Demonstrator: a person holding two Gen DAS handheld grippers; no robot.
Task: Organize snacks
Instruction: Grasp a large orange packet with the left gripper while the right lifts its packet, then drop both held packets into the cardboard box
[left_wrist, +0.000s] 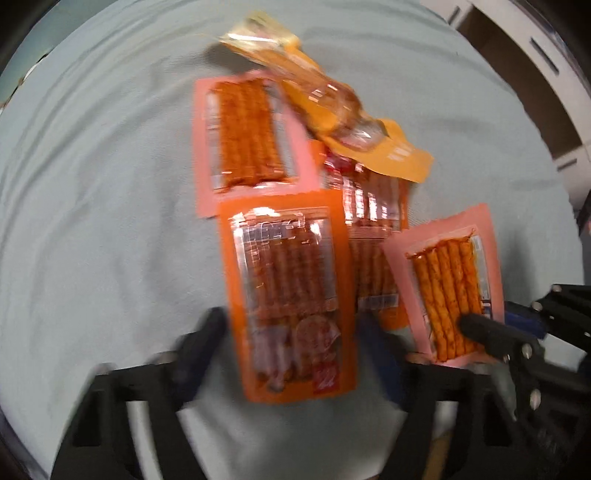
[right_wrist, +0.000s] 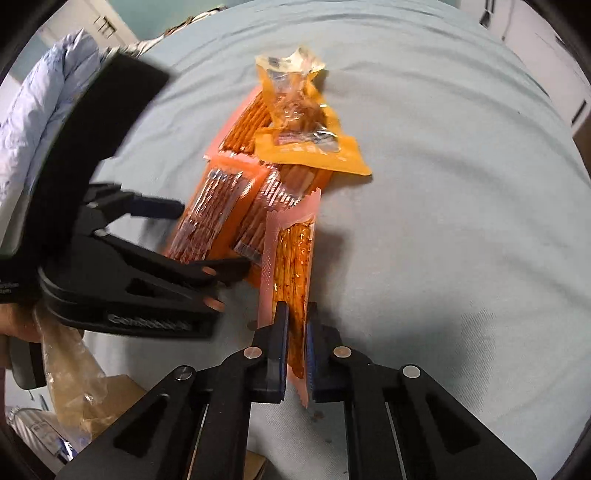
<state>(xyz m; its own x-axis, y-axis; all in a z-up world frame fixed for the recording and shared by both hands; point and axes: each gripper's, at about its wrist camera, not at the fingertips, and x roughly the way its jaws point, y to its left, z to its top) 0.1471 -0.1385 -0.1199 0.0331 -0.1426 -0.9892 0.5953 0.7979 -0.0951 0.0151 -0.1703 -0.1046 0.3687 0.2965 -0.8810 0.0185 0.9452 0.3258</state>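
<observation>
**Right gripper pinches a pink packet while the left straddles an orange one**

From my left wrist camera, going left to right, I see the pale cloth (left_wrist: 92, 184) spread under everything. The farther pink packet (left_wrist: 243, 136) lies flat on it, its near end tucked under the orange packet (left_wrist: 291, 295). My left gripper (left_wrist: 288, 332) stands spread wide, one finger on either side of that orange packet; I cannot tell whether the fingers touch it, as the picture is blurred. Just right of it a second orange packet (left_wrist: 373, 236) lies partly covered, with a crumpled yellow wrapper (left_wrist: 332, 110) resting across its far end. Furthest right is the nearer pink packet (left_wrist: 450, 280), stick snacks showing through its window.

My right gripper (right_wrist: 295, 354) is clamped on that nearer pink packet (right_wrist: 291, 258), holding it edge-on by its near end. In the right wrist view a light blue padded fabric (right_wrist: 44, 110) shows at the far left.
</observation>
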